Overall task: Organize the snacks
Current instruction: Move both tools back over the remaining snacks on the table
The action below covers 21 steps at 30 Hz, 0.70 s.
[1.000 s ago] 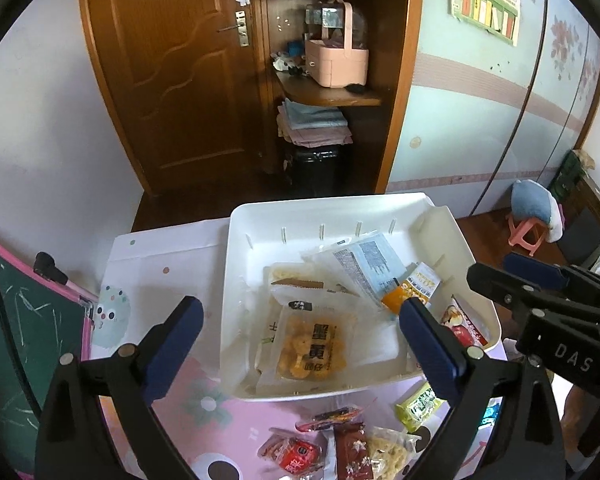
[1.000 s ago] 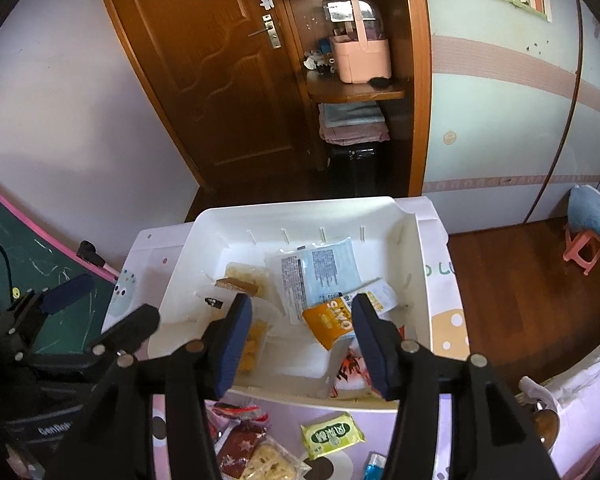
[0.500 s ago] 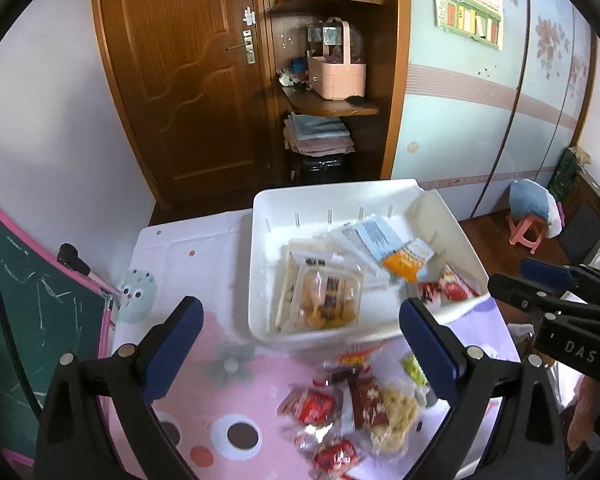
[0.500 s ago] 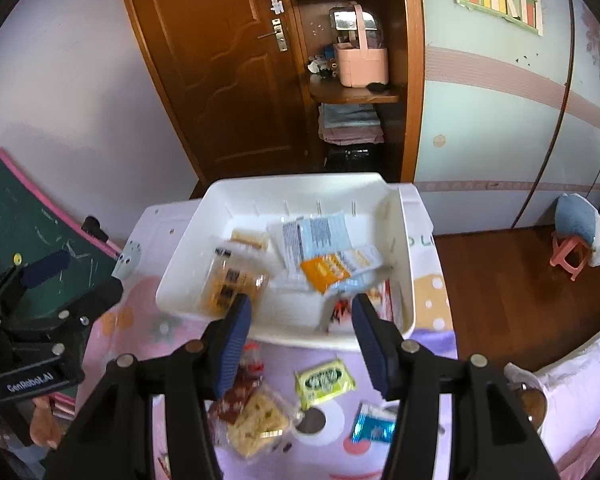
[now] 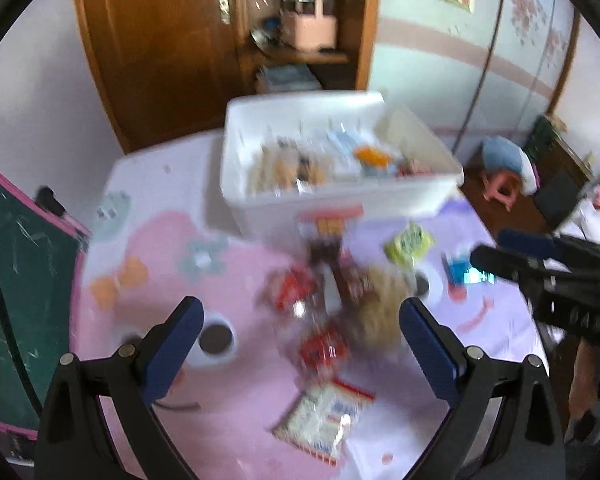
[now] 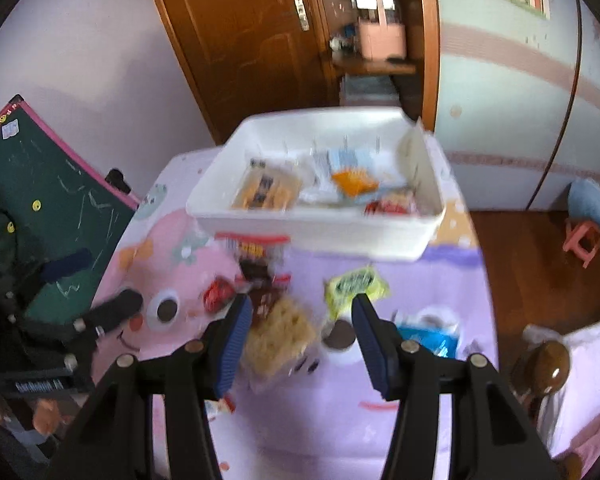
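Observation:
A white bin (image 5: 340, 200) (image 6: 324, 236) holding several snack packs stands at the far side of the pink table. Loose snacks lie in front of it: red packs (image 5: 322, 346), a yellow cracker pack (image 6: 280, 330), a green pack (image 6: 356, 286) (image 5: 408, 246), a blue pack (image 6: 428, 338) (image 5: 466, 274) and a white pack (image 5: 324, 416). My left gripper (image 5: 300, 344) hangs open above the red packs, nothing between its fingers. My right gripper (image 6: 300, 334) is open too, above the cracker pack and a dark printed spot. Both views are blurred.
A green chalkboard (image 6: 52, 196) leans at the table's left. A wooden door and shelf with a pink basket (image 6: 382, 38) stand behind the bin. A small pink stool (image 6: 584, 240) sits on the floor at right. A brown round object (image 6: 546, 364) lies by the right edge.
Both grippers have pulled back from over the bin and sunk toward the table, so the loose snacks in front of the bin now sit under them. Neither jaw width changed.

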Each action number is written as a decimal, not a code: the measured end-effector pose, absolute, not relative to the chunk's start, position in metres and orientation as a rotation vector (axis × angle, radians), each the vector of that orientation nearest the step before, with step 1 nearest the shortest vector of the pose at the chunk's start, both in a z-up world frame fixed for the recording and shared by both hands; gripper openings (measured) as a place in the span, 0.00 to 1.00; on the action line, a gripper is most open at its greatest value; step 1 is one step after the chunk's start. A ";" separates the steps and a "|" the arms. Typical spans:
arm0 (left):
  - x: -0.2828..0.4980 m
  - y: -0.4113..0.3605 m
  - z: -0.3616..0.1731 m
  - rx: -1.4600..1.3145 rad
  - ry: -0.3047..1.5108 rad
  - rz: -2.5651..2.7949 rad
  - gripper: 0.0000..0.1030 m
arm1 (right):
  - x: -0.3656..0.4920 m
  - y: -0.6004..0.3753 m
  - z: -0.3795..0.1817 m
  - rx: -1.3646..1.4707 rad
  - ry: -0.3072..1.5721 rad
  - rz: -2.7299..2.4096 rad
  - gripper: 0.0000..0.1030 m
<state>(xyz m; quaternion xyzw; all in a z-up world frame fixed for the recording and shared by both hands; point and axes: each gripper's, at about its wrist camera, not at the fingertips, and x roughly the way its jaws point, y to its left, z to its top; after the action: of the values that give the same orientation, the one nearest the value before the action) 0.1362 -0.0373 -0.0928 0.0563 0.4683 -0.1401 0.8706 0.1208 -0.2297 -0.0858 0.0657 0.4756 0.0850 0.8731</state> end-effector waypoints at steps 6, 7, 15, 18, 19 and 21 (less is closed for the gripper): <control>0.112 -0.039 -0.148 0.165 1.092 -0.359 0.95 | 0.111 -0.230 -0.128 0.221 1.079 0.176 0.51; 0.109 -0.039 -0.159 0.185 1.105 -0.357 0.95 | 0.110 -0.230 -0.133 0.232 1.089 0.177 0.51; 0.103 -0.039 -0.203 0.232 1.201 -0.340 0.95 | 0.108 -0.219 -0.161 0.270 1.153 0.194 0.51; 0.103 -0.038 -0.211 0.238 1.231 -0.341 0.95 | 0.110 -0.215 -0.164 0.269 1.158 0.195 0.51; 0.103 -0.039 -0.214 0.242 1.237 -0.338 0.95 | 0.112 -0.214 -0.165 0.273 1.163 0.195 0.51; 0.103 -0.037 -0.218 0.248 1.247 -0.327 0.95 | 0.115 -0.213 -0.169 0.285 1.179 0.190 0.51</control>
<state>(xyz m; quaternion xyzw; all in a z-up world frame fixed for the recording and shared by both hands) 0.1033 -0.0374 -0.2178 0.1152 0.5796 -0.1521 0.7923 0.1150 -0.2127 -0.1693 0.1336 0.5530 0.0893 0.8176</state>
